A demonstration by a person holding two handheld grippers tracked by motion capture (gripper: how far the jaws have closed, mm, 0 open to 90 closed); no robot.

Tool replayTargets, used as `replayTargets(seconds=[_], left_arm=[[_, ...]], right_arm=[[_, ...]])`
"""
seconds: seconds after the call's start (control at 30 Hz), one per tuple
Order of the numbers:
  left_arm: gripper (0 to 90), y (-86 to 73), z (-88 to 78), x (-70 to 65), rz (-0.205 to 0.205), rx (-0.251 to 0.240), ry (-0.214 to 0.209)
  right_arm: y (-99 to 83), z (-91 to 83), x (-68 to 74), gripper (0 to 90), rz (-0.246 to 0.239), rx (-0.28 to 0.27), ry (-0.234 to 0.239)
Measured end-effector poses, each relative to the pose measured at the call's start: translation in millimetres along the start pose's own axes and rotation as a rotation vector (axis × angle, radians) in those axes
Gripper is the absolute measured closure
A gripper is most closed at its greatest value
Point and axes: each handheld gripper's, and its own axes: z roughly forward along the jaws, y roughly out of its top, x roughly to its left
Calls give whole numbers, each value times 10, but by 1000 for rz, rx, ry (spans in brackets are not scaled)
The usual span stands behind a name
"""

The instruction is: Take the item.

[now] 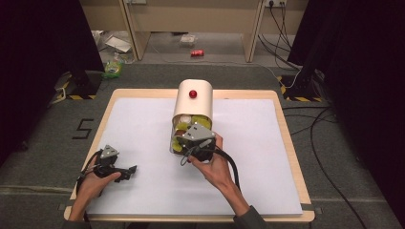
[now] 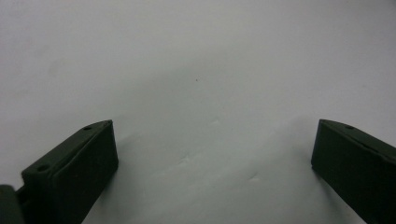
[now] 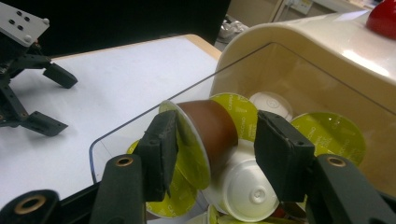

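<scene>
The right gripper (image 3: 212, 154) reaches into the open front of a cream container (image 1: 193, 102) lying on its side near the middle of the desk (image 1: 143, 133). Its jaws stand on either side of a brown coffee capsule (image 3: 210, 128) with a yellow-green lid: the left pad lies against the lid's rim, while the right pad is just beside the capsule's narrow end, and I cannot tell whether it touches. The capsule lies tilted on a heap of other capsules, white ones (image 3: 245, 186) and yellow-green ones (image 3: 327, 133), right at the container's mouth. A clear plastic edge (image 3: 140, 123) runs close past the left jaw, and the container's curved wall hangs above, so room there is tight.

The left gripper (image 1: 125, 172) rests low on the white sheet near the desk's front left corner, well apart from the container, jaws wide apart with nothing between them. Bare sheet lies all round it. A red knob (image 1: 193, 94) sits on top of the container.
</scene>
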Motion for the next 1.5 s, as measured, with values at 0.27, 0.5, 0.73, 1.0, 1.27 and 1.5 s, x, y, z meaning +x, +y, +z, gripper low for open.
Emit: replayTargets(seconds=[0.27,0.5,0.73,1.0,1.27,1.5], left_arm=[[0,0,-1,1,1,1,0],[0,0,-1,2,1,1,-1],[0,0,-1,2,1,1,-1],[0,0,0,0,0,-1,0],[0,0,0,0,0,-1,0],[0,0,-1,1,1,1,0]], right_arm=[[-27,88,23,419,8,11,76],[-42,137,48,414,18,24,119],[-41,104,27,445,31,11,124],[-72,155,24,397,62,6,157],[-70,129,14,409,69,-10,153],[-44,23,10,561,17,-27,120]])
